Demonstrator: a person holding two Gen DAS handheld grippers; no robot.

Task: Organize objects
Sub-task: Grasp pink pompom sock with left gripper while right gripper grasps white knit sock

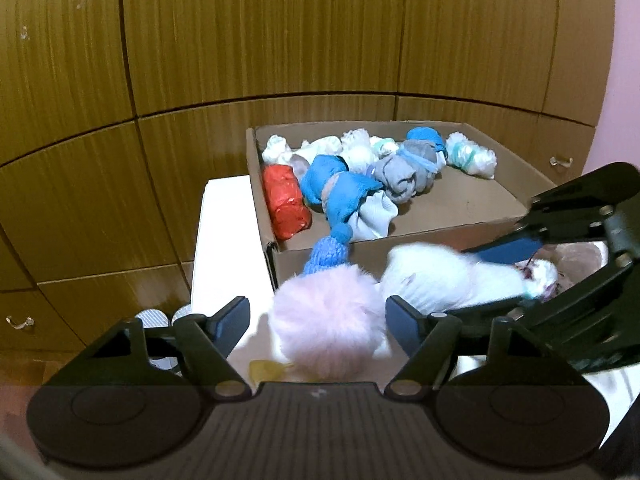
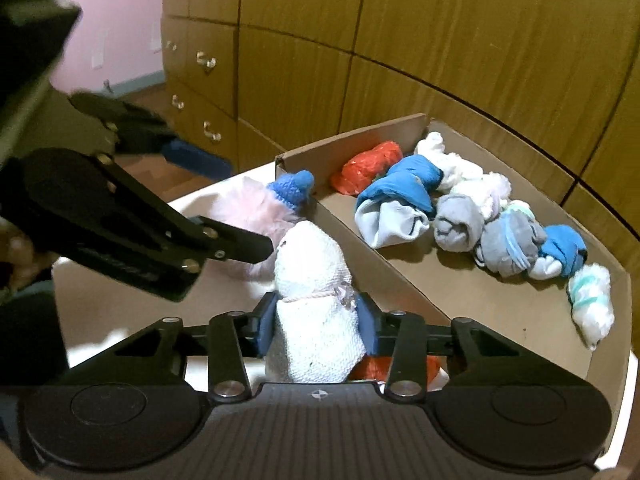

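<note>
Much looks sorted already — rolled socks [image 2: 472,220] line the cardboard box [image 1: 472,204] toward twelve o'clock. Still outside it: the white knit piece [image 2: 316,312], clamped between the right gripper [image 2: 316,332] pads, and the pink fluffy piece [image 1: 324,320], lying between the left gripper [image 1: 316,324] fingers — spread, not pressing it.

Soft cloth, matt card, grained wood
White knit toy [image 2: 312,300]; fluffy pink pompom [image 1: 328,320]; matt cardboard box [image 1: 460,204]; grained wooden cabinets [image 1: 260,32]; crinkly red plastic [image 1: 286,200].
</note>
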